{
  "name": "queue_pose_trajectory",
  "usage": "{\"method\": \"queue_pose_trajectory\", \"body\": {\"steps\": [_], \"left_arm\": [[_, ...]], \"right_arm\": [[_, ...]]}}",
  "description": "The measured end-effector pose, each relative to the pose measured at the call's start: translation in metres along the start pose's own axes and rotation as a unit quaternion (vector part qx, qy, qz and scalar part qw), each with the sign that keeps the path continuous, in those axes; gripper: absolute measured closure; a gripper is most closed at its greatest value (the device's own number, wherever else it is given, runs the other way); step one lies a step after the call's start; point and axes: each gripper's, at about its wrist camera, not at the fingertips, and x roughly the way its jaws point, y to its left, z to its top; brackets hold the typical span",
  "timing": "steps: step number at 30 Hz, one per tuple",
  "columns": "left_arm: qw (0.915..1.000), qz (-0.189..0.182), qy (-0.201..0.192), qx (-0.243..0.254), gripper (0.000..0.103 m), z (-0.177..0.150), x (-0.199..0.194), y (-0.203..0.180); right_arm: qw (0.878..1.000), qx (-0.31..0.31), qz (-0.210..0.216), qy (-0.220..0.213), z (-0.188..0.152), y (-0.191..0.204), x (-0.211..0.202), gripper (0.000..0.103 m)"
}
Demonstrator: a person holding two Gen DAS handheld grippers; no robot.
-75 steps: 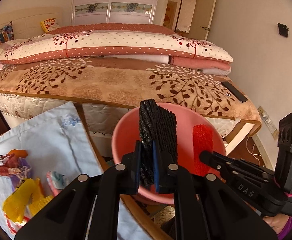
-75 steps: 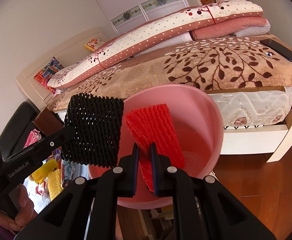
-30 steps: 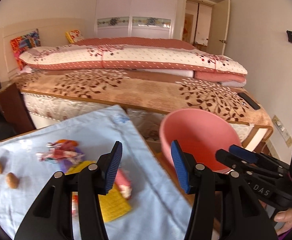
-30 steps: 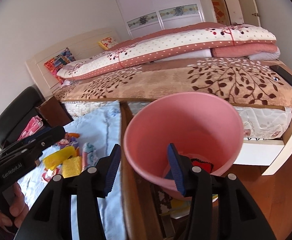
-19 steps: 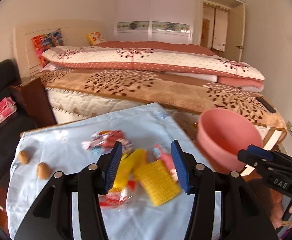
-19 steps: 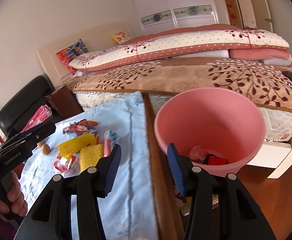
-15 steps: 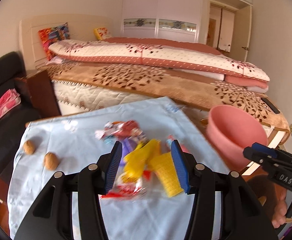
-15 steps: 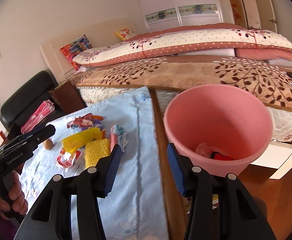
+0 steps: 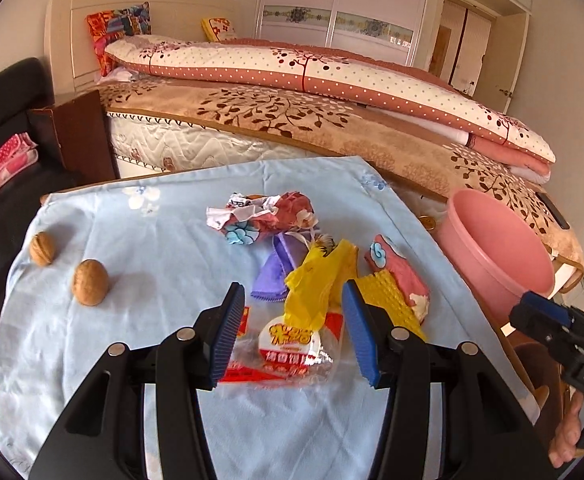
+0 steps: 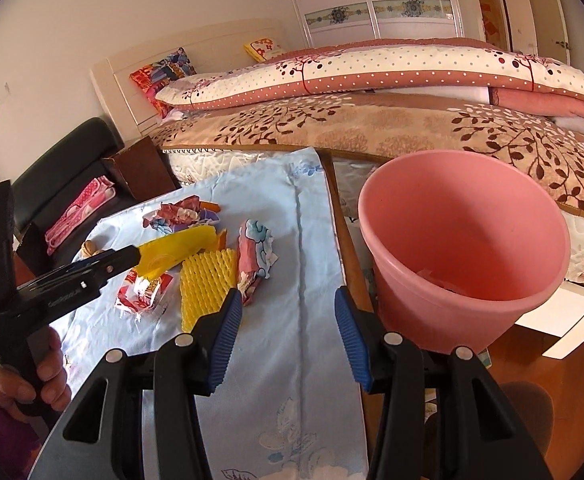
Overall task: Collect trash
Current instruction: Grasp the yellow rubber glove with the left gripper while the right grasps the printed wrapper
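Trash lies in a heap on a light blue cloth (image 9: 152, 240): a yellow wrapper (image 9: 320, 280), a clear red-and-white wrapper (image 9: 288, 348), a yellow foam net (image 9: 388, 300), a pink packet (image 9: 396, 276) and a crumpled flowered wrapper (image 9: 268, 216). My left gripper (image 9: 292, 332) hovers open just above the yellow and clear wrappers, which show between its fingers without being pressed. Off the cloth's right edge stands a pink bucket (image 10: 464, 256) with scraps inside. My right gripper (image 10: 288, 340) is open and empty over bare cloth, between the foam net (image 10: 208, 284) and the bucket.
Two walnuts (image 9: 90, 282) rest on the cloth's left side. Behind the table stretches a bed (image 9: 292, 120) with folded quilts. A dark chair (image 10: 68, 176) with pink fabric stands at the left. A hand holds the left gripper (image 10: 132, 258).
Both grippers held foam nets over the bucket, black in the left and red in the right, then opened empty. They have since swung left and down over the cloth and the trash heap.
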Motion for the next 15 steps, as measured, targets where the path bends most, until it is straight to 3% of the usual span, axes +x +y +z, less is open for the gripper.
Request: {"method": "queue_pose_trajectory", "body": {"steps": [8,10,12,15], "left_arm": [[0.9994,-0.019,0.013,-0.026,0.053,0.004,0.021,0.004],[0.9994,-0.023,0.011,-0.022,0.062,0.004,0.021,0.002],[0.9993,-0.028,0.015,-0.017,0.078,0.004,0.022,0.001],[0.9990,-0.038,0.017,-0.017,0.088,0.002,0.022,0.001]], "right_arm": [[1.000,0.001,-0.001,0.013,-0.001,0.002,0.008,0.055],[1.000,0.001,-0.001,0.016,0.000,0.003,0.011,0.055],[1.000,0.002,0.002,0.020,0.001,0.005,0.014,0.055],[1.000,0.000,0.009,0.025,0.003,0.009,0.020,0.055]]}}
